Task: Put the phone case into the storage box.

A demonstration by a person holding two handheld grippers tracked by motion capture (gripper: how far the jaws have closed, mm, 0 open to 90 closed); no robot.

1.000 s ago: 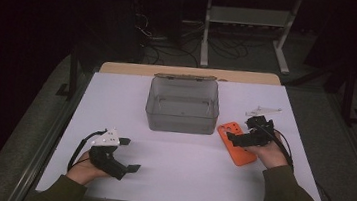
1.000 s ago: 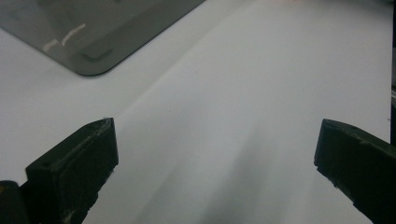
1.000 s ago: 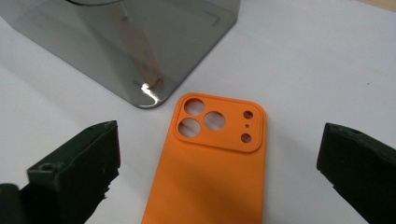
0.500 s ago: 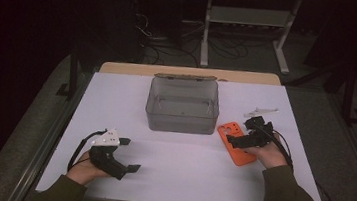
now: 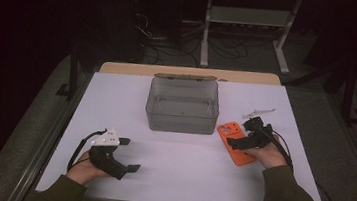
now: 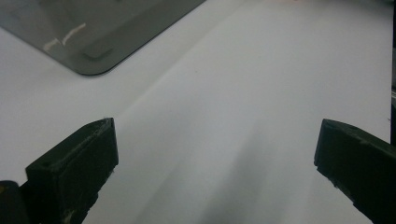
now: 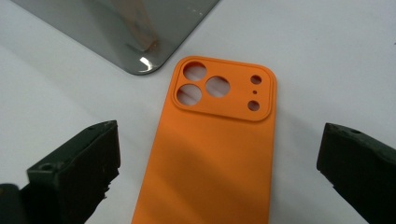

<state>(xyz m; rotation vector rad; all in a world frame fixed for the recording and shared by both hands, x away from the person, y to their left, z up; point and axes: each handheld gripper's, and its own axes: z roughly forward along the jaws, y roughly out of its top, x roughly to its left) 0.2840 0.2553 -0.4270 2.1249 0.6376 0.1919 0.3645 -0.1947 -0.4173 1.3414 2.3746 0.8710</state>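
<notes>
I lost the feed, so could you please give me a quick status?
Both grippers open: right gripper over orange phone case, left gripper idle. Case flat beside grey bin. Nothing in the way.

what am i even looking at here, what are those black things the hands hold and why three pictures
A person sits at a white table and holds a hand tool in each hand: a gripper with two black jaws that open and close like tongs. There is no robot arm.

The high view looks down from above the person's side. The left gripper rests on the table near the front edge. The right gripper hovers over an orange phone case.

The other two pictures come from small cameras riding on each gripper, looking along its jaws. In the left gripper view, the jaws stand wide apart over bare table. In the right gripper view, the jaws stand wide apart on either side of the phone case, which lies camera holes up. Nothing is held yet.

Behind sits an empty clear grey plastic box.
</notes>
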